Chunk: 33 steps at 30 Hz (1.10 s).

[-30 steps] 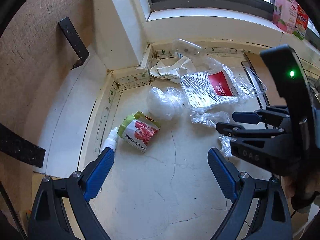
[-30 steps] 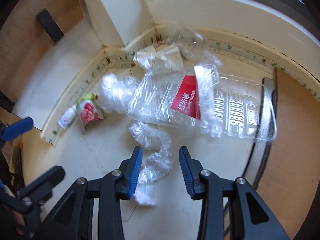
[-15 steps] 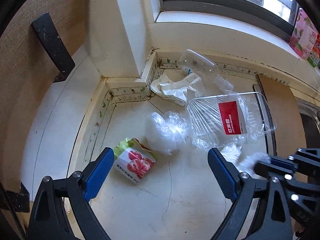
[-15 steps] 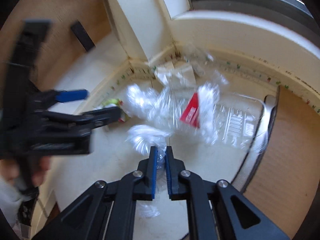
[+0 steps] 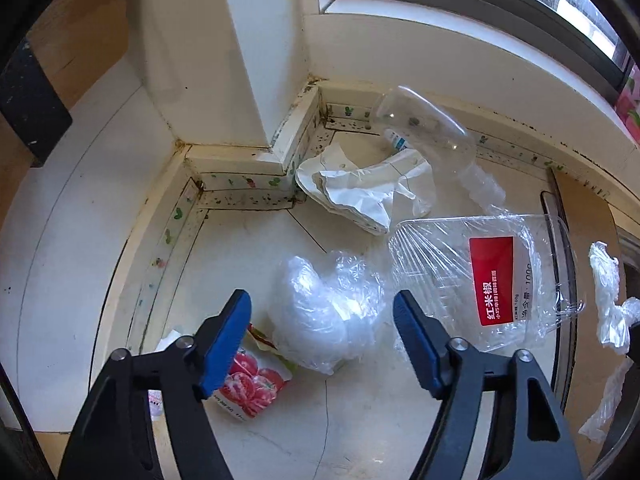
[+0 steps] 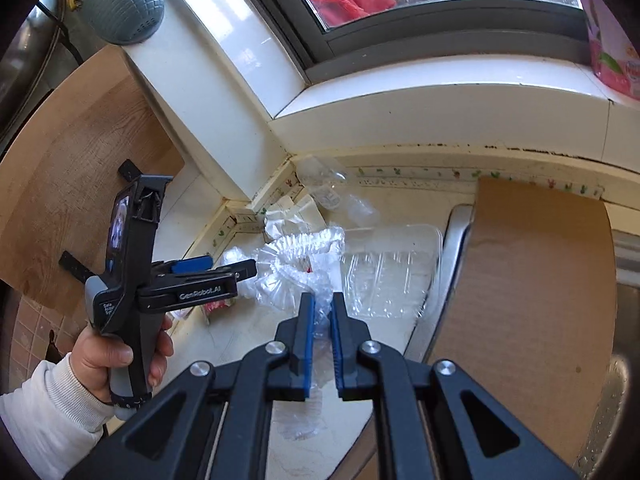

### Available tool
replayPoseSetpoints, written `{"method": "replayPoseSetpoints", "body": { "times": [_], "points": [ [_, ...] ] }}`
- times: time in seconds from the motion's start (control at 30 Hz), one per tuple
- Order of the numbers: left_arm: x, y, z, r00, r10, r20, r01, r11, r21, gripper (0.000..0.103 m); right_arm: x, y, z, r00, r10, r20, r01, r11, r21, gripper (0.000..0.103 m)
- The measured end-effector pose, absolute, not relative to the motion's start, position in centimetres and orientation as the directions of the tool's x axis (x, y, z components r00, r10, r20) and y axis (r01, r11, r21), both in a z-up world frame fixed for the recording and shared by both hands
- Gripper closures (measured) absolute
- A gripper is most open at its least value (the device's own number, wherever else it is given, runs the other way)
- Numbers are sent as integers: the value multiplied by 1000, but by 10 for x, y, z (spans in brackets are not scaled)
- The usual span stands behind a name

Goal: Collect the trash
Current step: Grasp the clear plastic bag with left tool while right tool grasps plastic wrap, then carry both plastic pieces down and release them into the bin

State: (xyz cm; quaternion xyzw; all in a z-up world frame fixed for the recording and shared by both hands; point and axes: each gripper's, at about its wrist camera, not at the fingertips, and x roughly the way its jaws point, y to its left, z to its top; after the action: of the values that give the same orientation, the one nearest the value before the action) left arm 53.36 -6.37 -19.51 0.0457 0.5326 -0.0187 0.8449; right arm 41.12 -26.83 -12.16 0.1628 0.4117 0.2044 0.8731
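Note:
Trash lies in a countertop corner under a window. My left gripper [image 5: 320, 304] points down over a crumpled clear bag [image 5: 324, 320]. Its jaws are closing, with the bag between them and the pads apart from it. A red fruit packet [image 5: 248, 384] lies partly under its left finger. My right gripper [image 6: 320, 300] is shut on a strip of plastic wrap [image 6: 296, 260], lifted off the counter; the wrap [image 5: 608, 296] hangs at the right of the left wrist view. A clear tray with a red label [image 5: 492, 280], crumpled white paper [image 5: 368, 192] and a clear bottle [image 5: 428, 124] lie behind.
A white pillar [image 5: 240, 60] and the window ledge [image 6: 440, 96] close the corner. A brown board [image 6: 532, 280] lies to the right, with a metal sink [image 6: 624, 320] beyond it. A hand in a white sleeve [image 6: 116, 360] holds the left gripper [image 6: 230, 267].
The right gripper shut on the plastic wrap and rose with it. The left gripper moved forward and down over the crumpled bag, and its jaws narrowed.

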Motion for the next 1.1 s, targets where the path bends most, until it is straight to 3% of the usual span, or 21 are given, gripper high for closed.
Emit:
{"method": "replayPoseSetpoints", "body": {
  "times": [0.07,0.27,0.6,1.1],
  "points": [
    [534,-68,-201,417,18,-909,86,994,59,53,407,-271,-122,578,486,-655,-218,866,450,95],
    [522,-73,-195,459,42,-887,68,994,82,69,396,-272,-121,580,482,-657,-210,868,451,95],
    [449,-73,-123,559,-31,-829,87,996,21,71,356,-261,-95,607,490,-626,-223,861,458,95],
    [212,-20,-44,640,-139,-755,191,981,-18,71,195,-190,-57,630,479,-611,-241,869,432,95]
  ]
}}
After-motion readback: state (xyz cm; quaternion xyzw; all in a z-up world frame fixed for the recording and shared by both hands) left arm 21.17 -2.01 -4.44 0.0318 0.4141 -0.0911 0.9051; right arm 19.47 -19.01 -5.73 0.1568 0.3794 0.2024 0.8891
